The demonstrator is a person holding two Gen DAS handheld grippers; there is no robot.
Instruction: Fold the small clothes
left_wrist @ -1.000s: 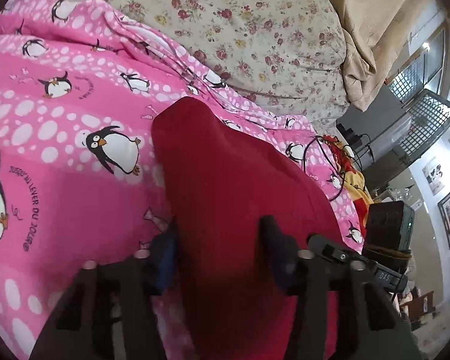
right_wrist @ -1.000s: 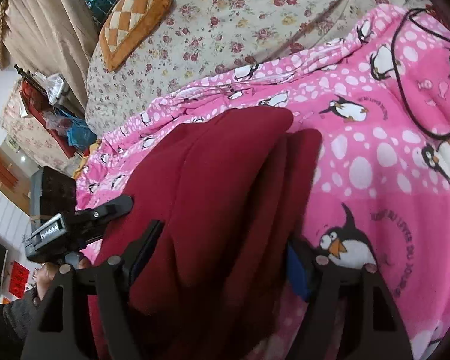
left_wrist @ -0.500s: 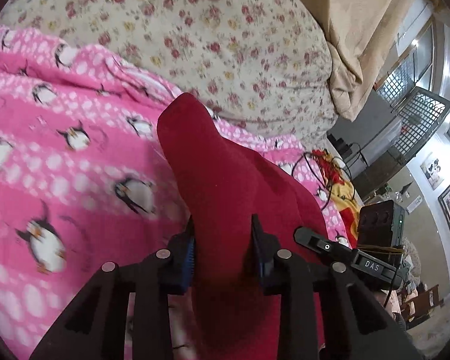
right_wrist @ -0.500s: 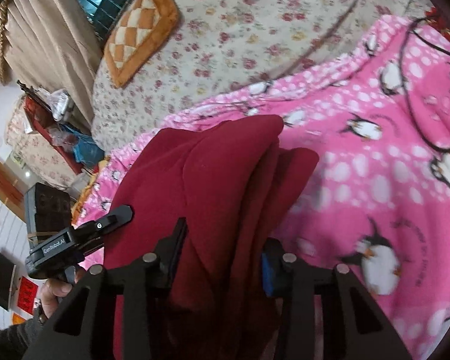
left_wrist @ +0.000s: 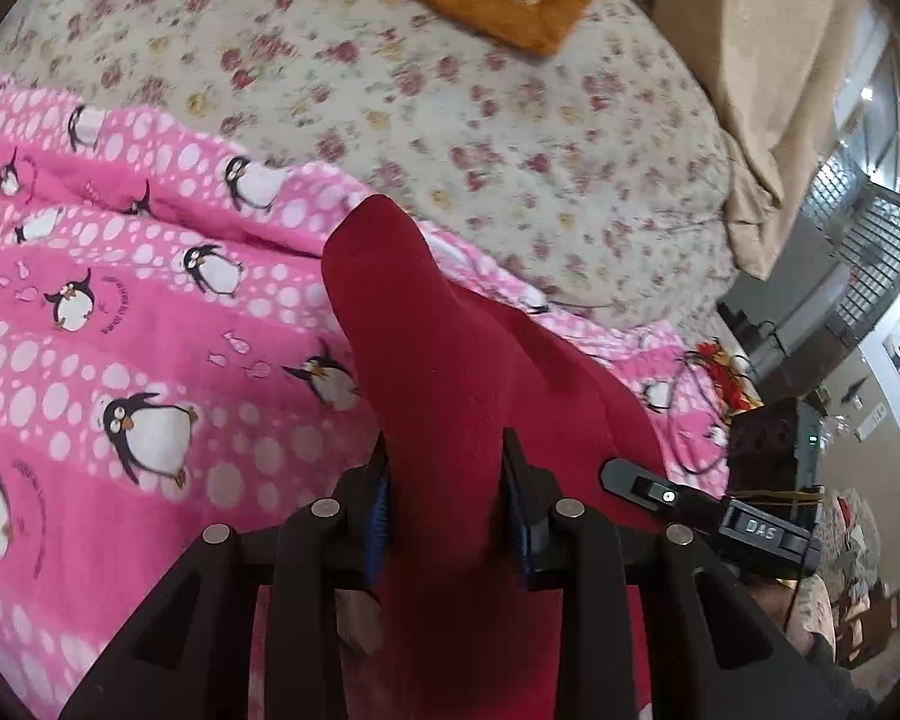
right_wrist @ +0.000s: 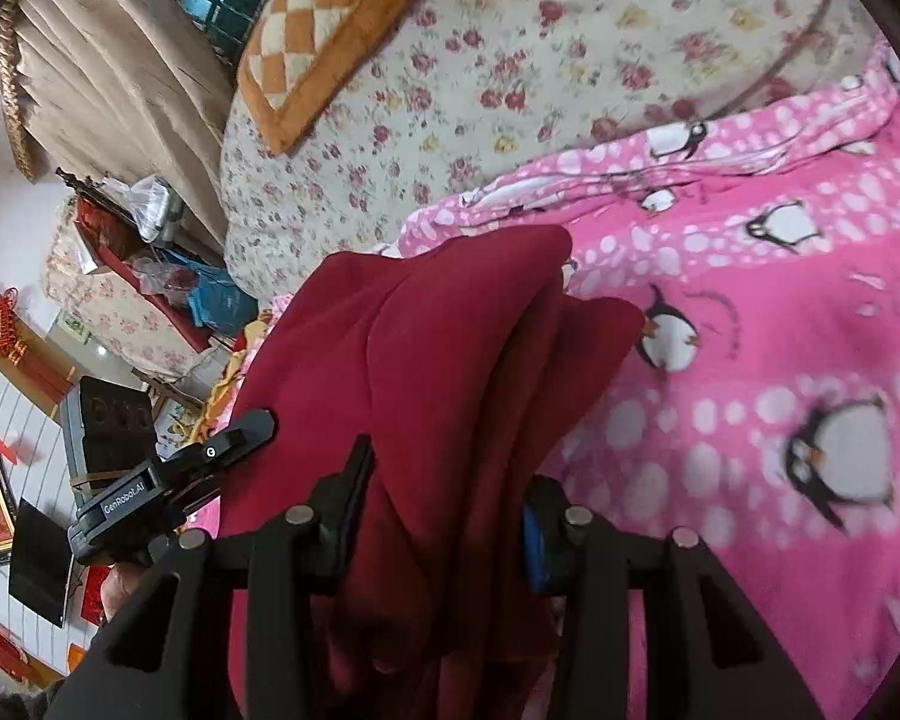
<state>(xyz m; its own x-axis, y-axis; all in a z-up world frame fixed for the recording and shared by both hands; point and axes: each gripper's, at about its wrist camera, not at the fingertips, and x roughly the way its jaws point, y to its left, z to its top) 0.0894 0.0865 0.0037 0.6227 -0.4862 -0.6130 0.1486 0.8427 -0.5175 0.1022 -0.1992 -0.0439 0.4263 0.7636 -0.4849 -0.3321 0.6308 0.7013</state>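
Note:
A dark red garment [left_wrist: 450, 372] is held up off the pink penguin blanket [left_wrist: 120, 324] between both grippers. My left gripper [left_wrist: 444, 468] is shut on one bunched edge of it. My right gripper [right_wrist: 444, 480] is shut on the other edge, where the red garment [right_wrist: 438, 336] hangs in several folds. The right gripper's body shows at the right of the left wrist view [left_wrist: 720, 516], and the left gripper's body shows at the left of the right wrist view [right_wrist: 168, 480]. The garment's lower part is hidden behind the fingers.
A floral quilt [left_wrist: 450, 90] lies behind the blanket, with an orange checked cushion [right_wrist: 318, 36] on it. Beige curtains [right_wrist: 108, 84] hang beyond. A black cable [left_wrist: 690, 414] lies on the blanket near its edge. Cluttered furniture [right_wrist: 150, 276] stands past the bed.
Both grippers closed from open onto the red garment and lifted it off the blanket. The views tilted up toward the quilt and cushion.

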